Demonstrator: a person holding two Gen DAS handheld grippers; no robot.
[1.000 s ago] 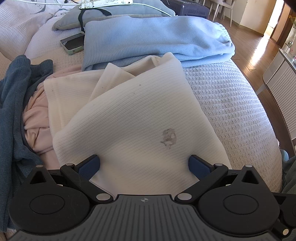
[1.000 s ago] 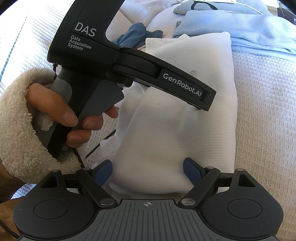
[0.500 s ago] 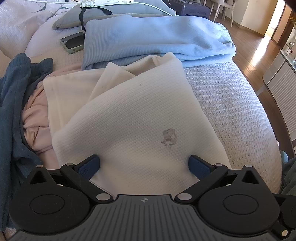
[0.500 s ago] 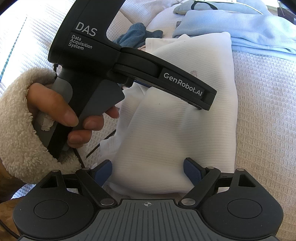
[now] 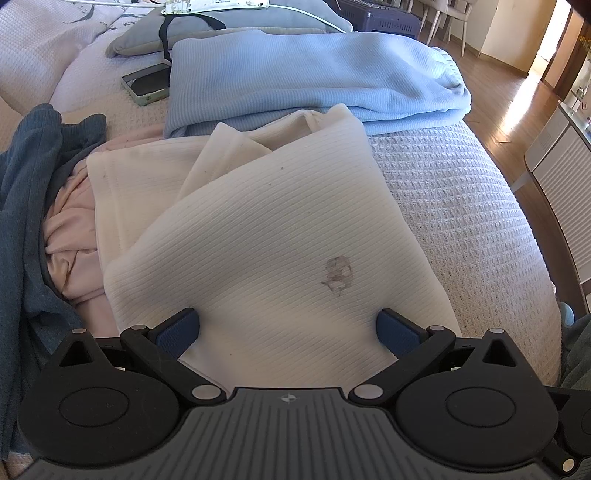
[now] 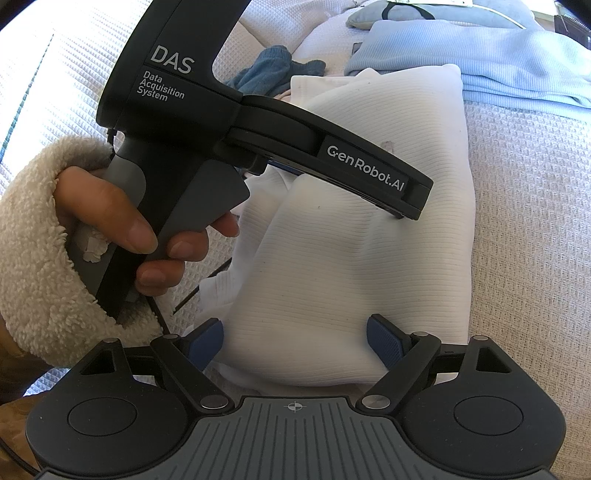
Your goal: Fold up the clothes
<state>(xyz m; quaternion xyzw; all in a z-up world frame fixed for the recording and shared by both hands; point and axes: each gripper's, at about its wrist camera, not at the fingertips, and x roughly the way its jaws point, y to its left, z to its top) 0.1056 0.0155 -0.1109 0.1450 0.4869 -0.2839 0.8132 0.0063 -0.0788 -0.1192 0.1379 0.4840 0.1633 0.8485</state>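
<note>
A cream ribbed garment (image 5: 258, 236) with a small grey mark lies folded on the bed; it also shows in the right wrist view (image 6: 362, 258). My left gripper (image 5: 288, 328) is open, its blue pads (image 5: 177, 328) set wide over the garment's near edge. My right gripper (image 6: 295, 339) is open too, wide over the garment's near end. The left gripper's black body (image 6: 236, 125) and the hand holding it fill the left of the right wrist view, above the garment.
A folded light blue garment (image 5: 314, 77) lies beyond the cream one. A dark blue garment (image 5: 26, 184) and a pink one (image 5: 70, 229) lie at the left. A phone (image 5: 147, 85) and a grey pillow (image 5: 229, 33) lie further back. The bed's edge (image 5: 532, 236) drops to wooden floor at the right.
</note>
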